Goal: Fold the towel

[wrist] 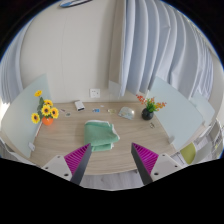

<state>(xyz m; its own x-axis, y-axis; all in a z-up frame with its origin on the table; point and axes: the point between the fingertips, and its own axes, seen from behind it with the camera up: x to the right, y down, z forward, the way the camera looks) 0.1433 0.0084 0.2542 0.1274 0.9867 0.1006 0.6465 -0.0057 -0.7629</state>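
Observation:
A green towel lies folded in a compact bundle on the round wooden table, just beyond my fingers and slightly left of the middle between them. My gripper is open, held above the table's near edge, with nothing between its magenta pads. The fingers stand well apart and do not touch the towel.
Sunflowers in a pot stand at the table's left. A small orange flower plant stands at the right, with a grey round object near it. Small items lie at the back. Pale chairs flank the table; curtains hang behind.

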